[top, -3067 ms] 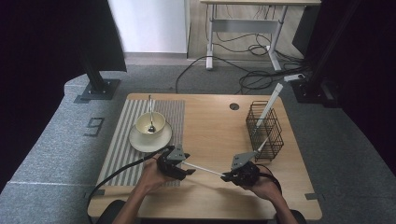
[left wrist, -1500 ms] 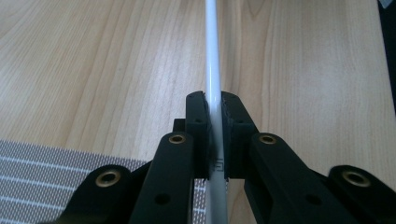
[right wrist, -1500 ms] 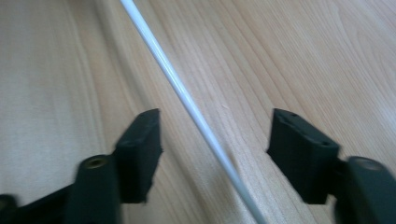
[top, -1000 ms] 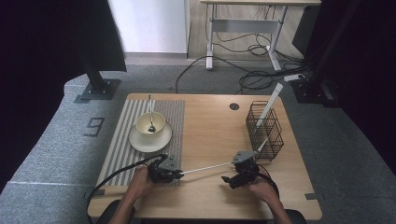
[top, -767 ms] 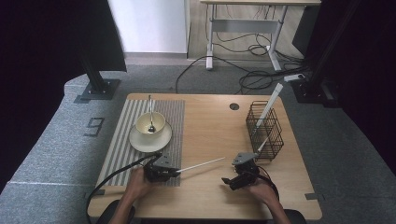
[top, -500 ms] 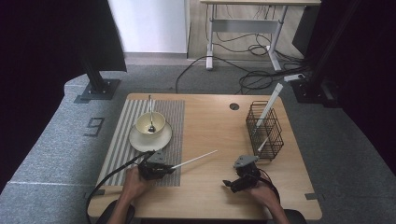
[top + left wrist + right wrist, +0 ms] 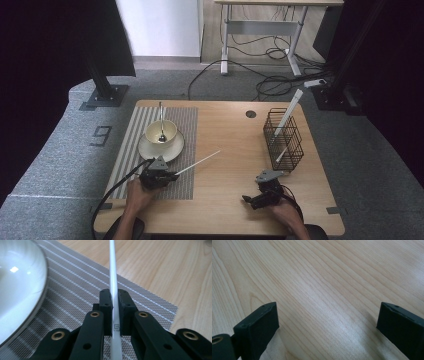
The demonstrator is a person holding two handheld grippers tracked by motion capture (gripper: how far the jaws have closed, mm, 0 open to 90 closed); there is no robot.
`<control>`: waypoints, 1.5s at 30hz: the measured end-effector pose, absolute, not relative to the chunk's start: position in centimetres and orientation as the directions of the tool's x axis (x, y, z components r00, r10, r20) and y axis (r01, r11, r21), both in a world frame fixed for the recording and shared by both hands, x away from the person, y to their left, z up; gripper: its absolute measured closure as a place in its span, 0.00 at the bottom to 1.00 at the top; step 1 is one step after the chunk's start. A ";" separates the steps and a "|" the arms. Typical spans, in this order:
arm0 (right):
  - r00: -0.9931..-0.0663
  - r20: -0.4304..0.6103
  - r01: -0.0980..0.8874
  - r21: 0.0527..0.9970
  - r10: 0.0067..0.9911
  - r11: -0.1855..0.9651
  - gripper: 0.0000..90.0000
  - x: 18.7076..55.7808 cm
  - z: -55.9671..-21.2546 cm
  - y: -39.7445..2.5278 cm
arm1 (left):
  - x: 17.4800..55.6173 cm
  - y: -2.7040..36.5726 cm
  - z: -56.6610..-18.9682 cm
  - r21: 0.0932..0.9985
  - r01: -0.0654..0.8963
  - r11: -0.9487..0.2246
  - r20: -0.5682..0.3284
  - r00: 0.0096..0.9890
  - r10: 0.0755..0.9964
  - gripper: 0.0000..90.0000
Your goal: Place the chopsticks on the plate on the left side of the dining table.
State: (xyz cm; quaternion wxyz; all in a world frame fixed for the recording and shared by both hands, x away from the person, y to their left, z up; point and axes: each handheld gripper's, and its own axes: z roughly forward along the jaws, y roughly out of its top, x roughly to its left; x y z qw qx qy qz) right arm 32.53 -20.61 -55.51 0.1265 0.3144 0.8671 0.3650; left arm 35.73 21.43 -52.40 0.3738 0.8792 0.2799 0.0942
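Note:
A thin white chopstick (image 7: 197, 162) (image 7: 113, 282) is clamped in my left gripper (image 7: 172, 175) (image 7: 114, 300), which is shut on it over the striped placemat (image 7: 186, 131) (image 7: 70, 287). The stick slants up and right, its tip over the bare wood. My right gripper (image 7: 248, 199) (image 7: 327, 317) rests near the table's front right, jaws wide open with only wood between them. A cream bowl (image 7: 161, 132) with a spoon (image 7: 161, 122) stands on a saucer (image 7: 161, 148) (image 7: 17, 287) on the mat.
A black wire basket (image 7: 283, 137) at the right holds another white chopstick (image 7: 286, 117) leaning up out of it. The wooden table (image 7: 230, 135) has a round cable hole (image 7: 251, 114) at the back. Cables trail on the grey floor beyond.
My right gripper has let go of the chopstick and opened, drawing back toward the front edge. My left gripper has carried the stick leftward onto the placemat.

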 end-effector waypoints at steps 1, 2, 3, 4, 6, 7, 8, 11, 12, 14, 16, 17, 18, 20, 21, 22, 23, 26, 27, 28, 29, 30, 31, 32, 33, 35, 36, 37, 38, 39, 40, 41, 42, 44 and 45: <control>-0.769 0.012 0.456 0.712 0.639 0.534 0.02 32.5 -55.6 -20.7 | 35.8 21.6 -52.4 0.711 0.426 -0.559 -0.046 0.822 0.568 0.93; -0.767 0.013 0.457 0.712 0.641 0.533 0.01 32.5 -55.7 -20.7 | 35.8 21.8 -52.4 0.711 0.433 -0.554 -0.048 0.816 0.576 0.93; -0.764 0.016 0.463 0.710 0.645 0.530 0.01 32.4 -55.7 -20.7 | 35.8 21.9 -52.5 0.712 0.438 -0.548 -0.050 0.811 0.583 0.93; -0.763 0.016 0.463 0.710 0.646 0.530 0.00 32.4 -55.8 -20.8 | 35.9 22.1 -52.5 0.713 0.444 -0.542 -0.054 0.806 0.589 0.93; -0.763 0.015 0.462 0.712 0.646 0.529 0.00 32.3 -55.9 -20.8 | 35.9 22.4 -52.5 0.714 0.454 -0.533 -0.055 0.795 0.604 0.93; -0.764 0.015 0.461 0.713 0.645 0.529 0.00 32.3 -55.9 -20.9 | 36.0 22.6 -52.5 0.717 0.458 -0.526 -0.058 0.790 0.610 0.93; -0.764 0.016 0.460 0.714 0.645 0.528 0.00 32.3 -55.9 -20.9 | 36.0 22.8 -52.5 0.720 0.461 -0.519 -0.059 0.785 0.616 0.93; -0.765 0.010 0.457 0.713 0.644 0.532 0.00 32.2 -55.9 -20.9 | 36.0 23.3 -52.5 0.722 0.473 -0.505 -0.063 0.772 0.632 0.93; -0.766 0.005 0.454 0.712 0.643 0.536 0.00 32.2 -55.9 -20.9 | 36.1 23.5 -52.6 0.721 0.479 -0.500 -0.065 0.765 0.640 0.93; -0.768 -0.004 0.449 0.709 0.641 0.543 0.00 32.2 -56.0 -20.9 | 36.1 23.8 -52.6 0.721 0.485 -0.494 -0.065 0.758 0.649 0.93; -0.768 -0.004 0.449 0.709 0.641 0.543 0.00 32.2 -56.0 -20.9 | 36.1 24.1 -52.6 0.725 0.491 -0.483 -0.067 0.748 0.660 0.93; -0.768 -0.005 0.449 0.709 0.641 0.543 0.00 32.2 -56.0 -20.9 | 36.1 24.3 -52.5 0.727 0.494 -0.477 -0.066 0.741 0.668 0.93; -0.768 -0.005 0.449 0.709 0.641 0.543 0.00 32.2 -56.0 -20.9 | 36.1 24.4 -52.5 0.730 0.496 -0.471 -0.068 0.738 0.672 0.93; -0.767 -0.004 0.449 0.709 0.641 0.543 0.00 32.2 -56.0 -20.9 | 36.2 24.7 -52.5 0.734 0.500 -0.459 -0.070 0.728 0.682 0.93; -0.767 -0.004 0.450 0.709 0.641 0.543 0.00 32.2 -56.0 -20.9 | 36.2 24.8 -52.5 0.735 0.504 -0.453 -0.070 0.721 0.690 0.93; -0.767 -0.004 0.449 0.710 0.641 0.543 0.00 32.2 -56.0 -20.9 | 36.2 24.9 -52.5 0.736 0.508 -0.448 -0.072 0.716 0.694 0.93; -0.767 -0.004 0.450 0.710 0.641 0.542 0.00 32.2 -56.0 -20.9 | 36.2 25.1 -52.5 0.737 0.512 -0.442 -0.074 0.710 0.700 0.93; -0.767 -0.004 0.450 0.710 0.641 0.543 0.00 32.2 -56.0 -20.9 | 36.3 25.4 -52.6 0.733 0.524 -0.434 -0.073 0.694 0.716 0.93; -0.767 -0.004 0.449 0.710 0.641 0.543 0.00 32.2 -56.0 -20.9 | 36.4 25.6 -52.7 0.732 0.530 -0.428 -0.076 0.688 0.721 0.93; -0.767 -0.004 0.449 0.709 0.641 0.543 0.00 32.2 -56.0 -20.9 | 36.4 25.6 -52.7 0.731 0.533 -0.425 -0.077 0.684 0.725 0.93; -0.767 -0.004 0.449 0.709 0.641 0.543 0.00 32.2 -56.0 -20.9 | 36.4 25.7 -52.7 0.730 0.537 -0.423 -0.075 0.678 0.731 0.93; -0.767 -0.004 0.450 0.709 0.641 0.543 0.00 32.2 -56.0 -20.9 | 36.4 25.8 -52.8 0.730 0.541 -0.418 -0.077 0.673 0.736 0.93; -0.767 -0.004 0.449 0.710 0.641 0.543 0.00 32.2 -56.0 -20.9 | 36.4 25.9 -52.8 0.730 0.546 -0.412 -0.080 0.666 0.741 0.93; -0.767 -0.004 0.449 0.709 0.641 0.543 0.00 32.2 -56.0 -20.9 | 36.5 26.0 -52.8 0.730 0.550 -0.405 -0.086 0.662 0.745 0.93; -0.767 -0.004 0.450 0.710 0.641 0.543 0.00 32.2 -56.0 -20.9 | 36.5 26.1 -52.9 0.729 0.554 -0.401 -0.088 0.657 0.748 0.93; -0.767 -0.005 0.449 0.710 0.641 0.543 0.00 32.2 -56.0 -20.9 | 36.5 26.3 -52.9 0.726 0.565 -0.393 -0.089 0.643 0.760 0.93; -0.767 -0.004 0.449 0.710 0.641 0.543 0.00 32.2 -56.0 -20.9 | 36.5 26.3 -53.0 0.725 0.568 -0.388 -0.092 0.639 0.764 0.93; -0.767 -0.004 0.449 0.710 0.641 0.543 0.00 32.2 -56.0 -20.9 | 36.5 26.4 -53.0 0.726 0.573 -0.380 -0.096 0.632 0.769 0.93; -0.767 -0.004 0.450 0.709 0.641 0.543 0.00 32.2 -56.0 -20.9 | 36.5 26.6 -53.0 0.728 0.577 -0.370 -0.100 0.623 0.775 0.93; -0.768 -0.004 0.449 0.710 0.641 0.543 0.00 32.2 -56.0 -20.9 | 36.5 26.6 -53.0 0.728 0.579 -0.368 -0.100 0.620 0.778 0.93; -0.767 -0.004 0.449 0.709 0.641 0.543 0.00 32.2 -56.0 -20.9 | 36.4 26.7 -53.0 0.728 0.583 -0.360 -0.103 0.613 0.784 0.93; -0.767 -0.004 0.450 0.709 0.641 0.543 0.00 32.2 -56.0 -20.9 | 36.5 26.8 -53.1 0.727 0.588 -0.356 -0.106 0.607 0.787 0.93; -0.767 -0.004 0.449 0.709 0.641 0.543 0.00 32.2 -56.0 -20.9 | 36.5 26.9 -53.1 0.727 0.590 -0.351 -0.108 0.603 0.791 0.93; -0.767 -0.004 0.449 0.710 0.641 0.543 0.00 32.2 -56.0 -20.9 | 36.5 27.0 -53.2 0.728 0.594 -0.344 -0.108 0.594 0.797 0.93; -0.767 -0.004 0.449 0.709 0.641 0.543 0.00 32.2 -56.0 -20.9 | 36.4 27.1 -53.2 0.727 0.595 -0.343 -0.106 0.591 0.800 0.92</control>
